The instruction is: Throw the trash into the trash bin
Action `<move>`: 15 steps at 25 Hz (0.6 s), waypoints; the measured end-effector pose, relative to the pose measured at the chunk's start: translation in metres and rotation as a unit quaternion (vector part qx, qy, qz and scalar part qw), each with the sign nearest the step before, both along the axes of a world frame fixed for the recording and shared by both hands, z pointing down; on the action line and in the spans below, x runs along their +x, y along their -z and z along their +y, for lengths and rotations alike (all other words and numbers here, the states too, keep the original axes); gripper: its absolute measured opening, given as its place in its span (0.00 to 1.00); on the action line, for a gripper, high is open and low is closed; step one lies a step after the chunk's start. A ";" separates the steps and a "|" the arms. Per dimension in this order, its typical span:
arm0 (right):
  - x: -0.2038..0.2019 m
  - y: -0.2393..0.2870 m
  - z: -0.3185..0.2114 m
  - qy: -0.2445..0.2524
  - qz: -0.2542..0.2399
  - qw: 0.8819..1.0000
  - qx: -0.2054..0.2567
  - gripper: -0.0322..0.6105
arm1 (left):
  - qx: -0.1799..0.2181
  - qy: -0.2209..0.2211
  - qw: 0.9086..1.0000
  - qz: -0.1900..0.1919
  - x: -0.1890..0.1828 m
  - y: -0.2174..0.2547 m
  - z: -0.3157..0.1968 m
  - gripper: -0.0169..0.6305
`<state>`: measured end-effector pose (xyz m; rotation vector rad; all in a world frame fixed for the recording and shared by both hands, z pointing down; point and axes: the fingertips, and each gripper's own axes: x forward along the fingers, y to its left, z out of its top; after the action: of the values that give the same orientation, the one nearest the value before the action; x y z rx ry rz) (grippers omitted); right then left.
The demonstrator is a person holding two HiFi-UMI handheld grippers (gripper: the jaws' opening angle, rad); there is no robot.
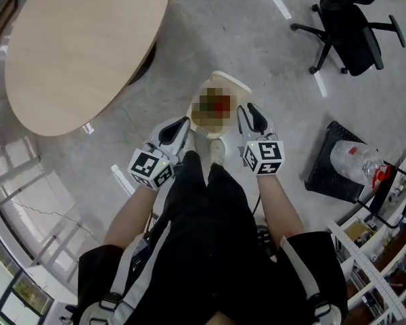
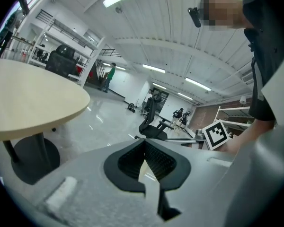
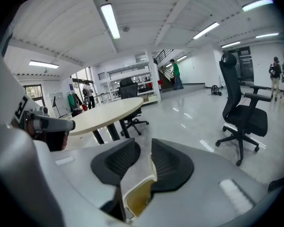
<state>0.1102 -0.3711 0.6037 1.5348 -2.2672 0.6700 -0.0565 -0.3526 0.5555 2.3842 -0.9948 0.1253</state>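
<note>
l claw (image 1: 182,128), r claw (image 1: 246,116) pinch food box (image 1: 224,79) rim

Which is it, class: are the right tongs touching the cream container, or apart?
Touching. The right gripper view shows the rim of the cream container lying against a pad of the right tongs.

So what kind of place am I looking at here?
Most likely an open office or lab floor: a round table, rolling office chairs and metal shelving stand on a polished concrete floor under long ceiling strip lights.
</note>
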 end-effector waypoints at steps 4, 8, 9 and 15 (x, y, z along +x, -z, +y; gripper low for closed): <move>0.032 0.068 -0.024 -0.024 -0.016 0.997 0.071 0.22 | 0.053 0.034 0.998 0.003 -0.006 0.044 -0.026 0.03; 0.055 0.124 -0.023 -0.024 -0.021 0.991 0.132 0.21 | 0.096 0.065 0.993 0.010 -0.007 0.091 -0.026 0.03; 0.056 0.135 -0.019 -0.015 -0.020 0.990 0.142 0.20 | 0.106 0.070 0.992 0.011 -0.007 0.102 -0.022 0.03; 0.072 0.198 -0.022 0.038 -0.010 0.974 0.222 0.18 | 0.178 0.098 0.979 0.013 -0.003 0.160 -0.024 0.03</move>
<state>0.1827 -0.3929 0.4055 1.6156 -2.5991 0.1581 -0.0596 -0.3763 0.3952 2.5761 -1.3256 -0.1714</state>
